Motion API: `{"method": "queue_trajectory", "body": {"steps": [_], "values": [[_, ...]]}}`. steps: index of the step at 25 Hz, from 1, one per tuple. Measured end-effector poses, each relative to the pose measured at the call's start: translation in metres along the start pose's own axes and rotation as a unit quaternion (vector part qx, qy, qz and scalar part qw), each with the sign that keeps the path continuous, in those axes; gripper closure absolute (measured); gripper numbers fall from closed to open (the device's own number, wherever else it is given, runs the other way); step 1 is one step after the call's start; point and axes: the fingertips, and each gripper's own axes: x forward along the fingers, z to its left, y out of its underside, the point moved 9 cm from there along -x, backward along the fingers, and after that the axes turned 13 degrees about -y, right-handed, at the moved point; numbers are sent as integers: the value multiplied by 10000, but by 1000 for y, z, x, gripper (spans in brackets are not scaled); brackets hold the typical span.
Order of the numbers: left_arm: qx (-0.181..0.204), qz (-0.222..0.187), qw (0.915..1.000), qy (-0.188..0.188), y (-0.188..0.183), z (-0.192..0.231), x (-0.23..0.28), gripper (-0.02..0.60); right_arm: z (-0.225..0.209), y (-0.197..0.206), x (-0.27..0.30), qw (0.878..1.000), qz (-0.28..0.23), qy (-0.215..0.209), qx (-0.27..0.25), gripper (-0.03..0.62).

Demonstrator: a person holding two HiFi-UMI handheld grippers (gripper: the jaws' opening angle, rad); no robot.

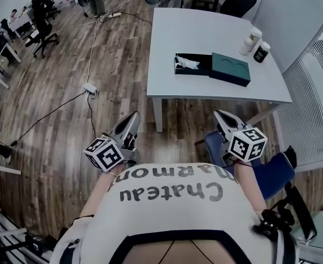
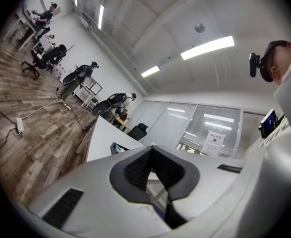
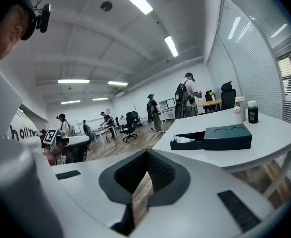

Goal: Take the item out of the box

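Note:
On the white table (image 1: 216, 29) lies an open dark box (image 1: 193, 64) with a white item (image 1: 187, 63) inside; its teal lid (image 1: 230, 69) rests beside it on the right. Both grippers hang well short of the table, close to my body. My left gripper (image 1: 129, 126) is shut and holds nothing; its view shows the box (image 2: 116, 148) only as a small far shape. My right gripper (image 1: 222, 117) is shut and empty as well. The right gripper view shows the box (image 3: 187, 143), the item (image 3: 184, 139) and the lid (image 3: 227, 137) ahead to the right.
Two bottles (image 1: 251, 40) (image 1: 261, 51) stand at the table's far right. A blue chair (image 1: 271, 172) sits by my right side. A power strip (image 1: 89, 88) with cables lies on the wooden floor to the left. Office chairs, desks and people are farther off.

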Motion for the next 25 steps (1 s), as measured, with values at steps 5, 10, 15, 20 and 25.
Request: {"method": "queue_trajectory", "body": {"steps": [5,10,15,20,25], "values": [[-146,167,9997,-80,16,2,15,592,-23,3,5,9988,-148,-178,434,595],[-90,488,9986,-205,23,3,21,592,-31,15,14,9991,141,-120,377,595],[-74,829,9962,-254,23,10,27,592,-34,34,20,9972,308,0,677,595],[-296,804,9962,-151,22,25,66,592,-59,37,34,9956,355,77,866,595],[-509,1197,9914,108,14,45,115,592,-76,32,50,9925,227,393,1131,595]]}}
